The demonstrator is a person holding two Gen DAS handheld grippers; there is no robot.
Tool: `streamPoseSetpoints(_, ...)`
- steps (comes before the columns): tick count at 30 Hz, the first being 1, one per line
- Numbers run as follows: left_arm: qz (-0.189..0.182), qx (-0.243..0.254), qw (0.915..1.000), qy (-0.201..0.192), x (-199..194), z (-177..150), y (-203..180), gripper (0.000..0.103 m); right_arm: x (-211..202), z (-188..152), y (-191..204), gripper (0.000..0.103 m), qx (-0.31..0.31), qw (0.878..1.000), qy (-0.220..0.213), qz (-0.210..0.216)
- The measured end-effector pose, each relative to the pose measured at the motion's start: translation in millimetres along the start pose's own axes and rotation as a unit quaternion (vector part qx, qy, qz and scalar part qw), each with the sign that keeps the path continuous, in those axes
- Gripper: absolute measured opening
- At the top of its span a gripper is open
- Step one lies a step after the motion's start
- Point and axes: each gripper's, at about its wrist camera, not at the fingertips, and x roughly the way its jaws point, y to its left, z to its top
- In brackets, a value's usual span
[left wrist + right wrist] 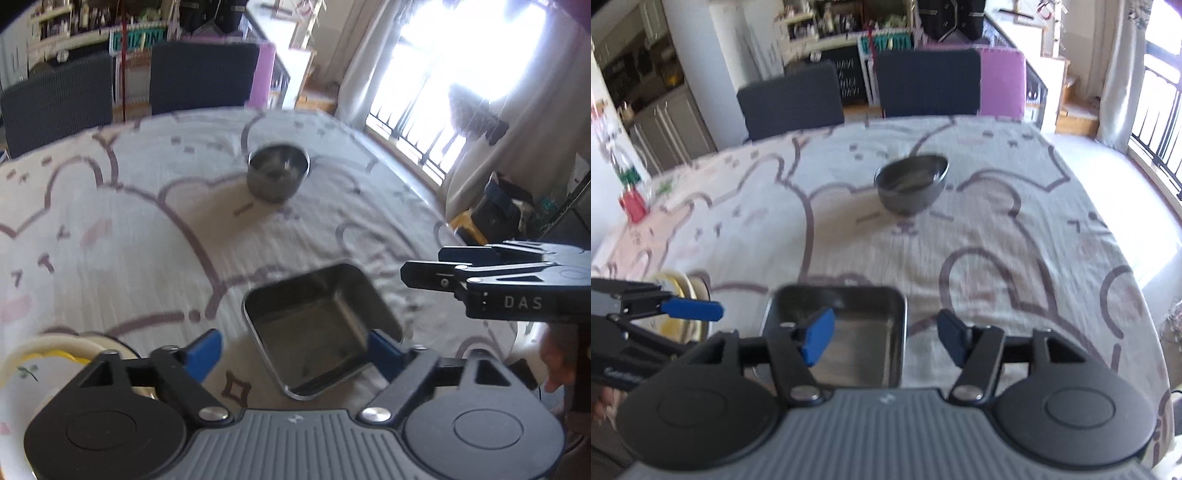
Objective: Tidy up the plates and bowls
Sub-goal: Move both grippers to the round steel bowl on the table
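Note:
A square steel tray point(321, 328) lies on the table near me; it also shows in the right wrist view point(846, 332). A round steel bowl point(279, 171) stands farther back in the middle; the right wrist view shows it too point(911, 184). A white and yellow plate stack point(44, 365) sits at my left, also seen in the right wrist view point(681, 295). My left gripper point(295, 350) is open above the tray, its blue pads wide apart. My right gripper point(886, 336) is open over the tray's right rim and holds nothing.
The table wears a pale cloth point(997, 240) with bear outlines. Two dark chairs point(790, 99) stand at the far edge. A red and green object point(629, 195) sits at the far left. A bright window point(461, 74) is at the right.

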Motion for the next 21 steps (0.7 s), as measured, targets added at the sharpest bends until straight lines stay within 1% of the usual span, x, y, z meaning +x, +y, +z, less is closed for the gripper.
streamPoseSetpoints(1,0.005,0.004,0.9999,-0.011,-4.2,2.1,-1.8,0.096,-2.5,1.7,-2.7,0.075,0.004,1.0,-0.01,-0.001)
streamPoseSetpoints(2,0.01,0.008,0.9997,-0.02,-7.5,3.6,-3.2,0.099,-4.3,3.8,-5.2,0.082,0.007,1.0,-0.018,-0.003)
streamPoseSetpoints(3,0.015,0.013,0.9993,-0.031,-10.3,5.6,-4.6,0.101,-5.1,7.1,-7.3,0.085,0.008,1.0,-0.024,-0.008)
streamPoseSetpoints(4,0.019,0.014,0.999,-0.039,-11.4,7.7,-4.7,0.102,-5.5,11.0,-9.4,0.09,0.007,0.999,-0.032,-0.014)
streamPoseSetpoints(6,0.021,0.005,0.9985,-0.05,-10.7,14.5,-2.2,0.103,-4.4,19.1,-12.4,0.094,0.003,0.999,-0.047,-0.023)
streamPoseSetpoints(7,0.02,-0.001,0.9984,-0.054,-9.1,17.7,-0.7,0.103,-2.8,24.6,-14.8,0.1,0.002,0.998,-0.055,-0.025)
streamPoseSetpoints(8,0.019,-0.008,0.9982,-0.056,-6.5,21.8,1.1,0.103,-0.9,30.2,-17.9,0.103,0.003,0.998,-0.062,-0.025)
streamPoseSetpoints(13,0.007,-0.041,0.9971,-0.063,11.2,42.5,10.2,0.103,15.2,60.8,-32.1,0.103,0.021,0.996,-0.087,-0.019)
streamPoseSetpoints(16,0.007,-0.052,0.9957,-0.076,23.3,54.7,15.4,0.103,35.4,82.4,-46.3,0.103,0.031,0.995,-0.095,-0.027)
streamPoseSetpoints(18,0.011,-0.056,0.9953,-0.078,31.7,65.2,19.2,0.103,51.0,94.8,-57.8,0.103,0.047,0.994,-0.095,-0.033)
streamPoseSetpoints(20,0.02,-0.06,0.9945,-0.083,39.3,76.1,24.3,0.103,67.5,104.4,-67.6,0.103,0.053,0.992,-0.11,-0.035)
streamPoseSetpoints(21,0.024,-0.063,0.9938,-0.088,43.7,82.1,28.3,0.103,76.1,110.6,-72.7,0.103,0.055,0.992,-0.11,-0.041)
